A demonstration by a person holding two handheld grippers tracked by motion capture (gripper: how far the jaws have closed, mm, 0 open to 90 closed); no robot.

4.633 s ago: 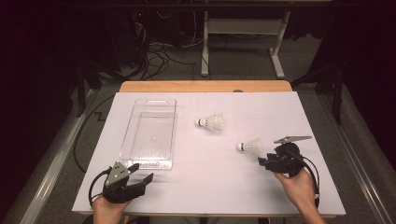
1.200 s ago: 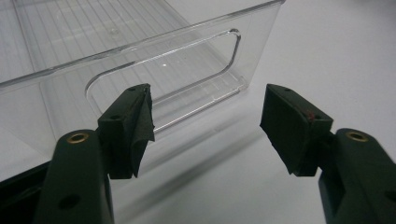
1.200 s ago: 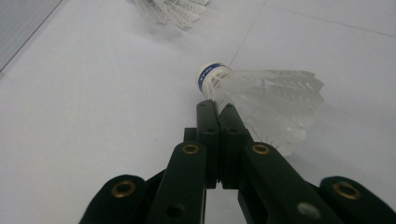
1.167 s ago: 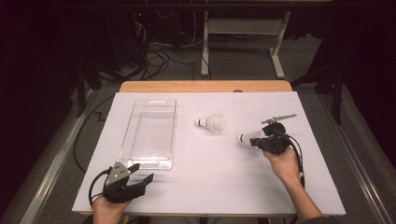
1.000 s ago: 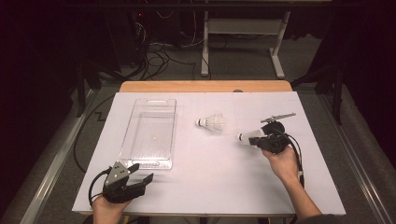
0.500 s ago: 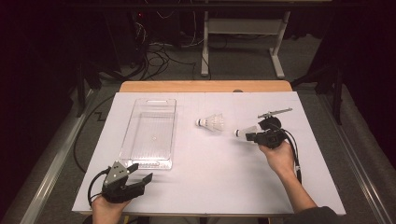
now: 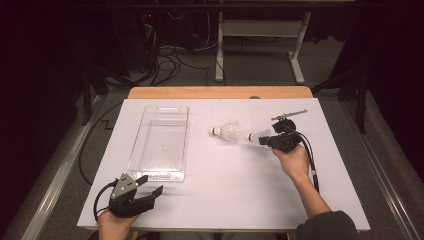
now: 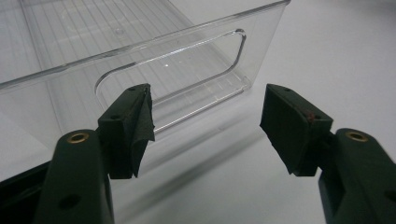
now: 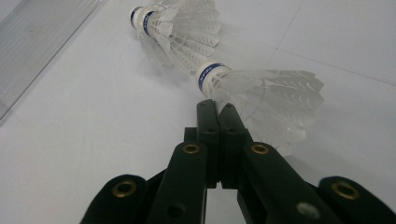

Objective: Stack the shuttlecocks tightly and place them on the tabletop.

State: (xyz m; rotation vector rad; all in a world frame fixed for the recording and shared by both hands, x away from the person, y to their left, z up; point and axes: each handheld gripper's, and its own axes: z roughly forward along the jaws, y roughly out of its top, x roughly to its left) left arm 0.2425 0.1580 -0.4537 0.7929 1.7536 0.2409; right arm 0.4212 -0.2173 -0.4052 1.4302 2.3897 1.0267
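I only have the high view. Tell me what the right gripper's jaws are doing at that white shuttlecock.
Observer: In the right gripper view, the right gripper has its jaws shut flat together. The tips meet the feathers of the white feather shuttlecock just behind its cork. I cannot tell whether a feather is pinched.
Operator: Give me the cork's heading.
Observer: The cork has a blue band and points at the feathers of the second white shuttlecock, close beside them.
Operator: Report the left side.
Observer: In the left gripper view, the left gripper has its jaws wide open with nothing between them. It faces the handle cutout in the end wall of the clear plastic bin.
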